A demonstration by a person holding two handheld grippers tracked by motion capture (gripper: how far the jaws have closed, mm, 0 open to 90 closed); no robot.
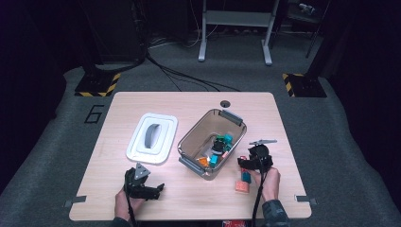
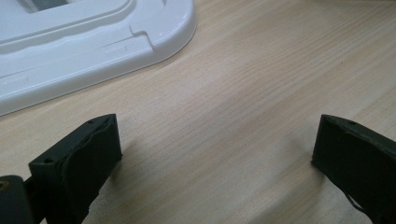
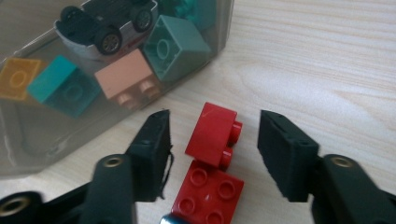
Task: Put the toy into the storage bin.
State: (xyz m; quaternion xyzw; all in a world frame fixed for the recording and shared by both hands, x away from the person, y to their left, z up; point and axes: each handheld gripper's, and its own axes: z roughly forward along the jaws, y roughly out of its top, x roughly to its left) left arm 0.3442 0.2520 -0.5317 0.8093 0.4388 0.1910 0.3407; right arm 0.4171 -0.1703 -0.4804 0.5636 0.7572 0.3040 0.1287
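The right gripper is down low at the near right corner of the clear bin, fingers spread with a gap on both sides of a red brick lying on its side on the wooden surface, gripping nothing as yet. That red brick sits just outside the bin's wall, studs pointing toward the right finger, and butts up against a second red brick lying studs-up right behind it, closer to the camera. Through the bin's clear wall the right gripper view picks out a toy car turned on its roof, a grey-green brick, a pink brick, a teal brick and an orange brick, all piled inside. From the high view, the right hand holds its gripper just right of the bin, with a salmon block and a small blue piece on the surface beside it, both outside the bin. Over on the bin's left lies the white lid, flat on the surface. The left gripper rests near the lid's near corner, well apart from the bin, its fingers wide open over bare wood and holding nothing, with the left hand behind it at the surface's near edge.
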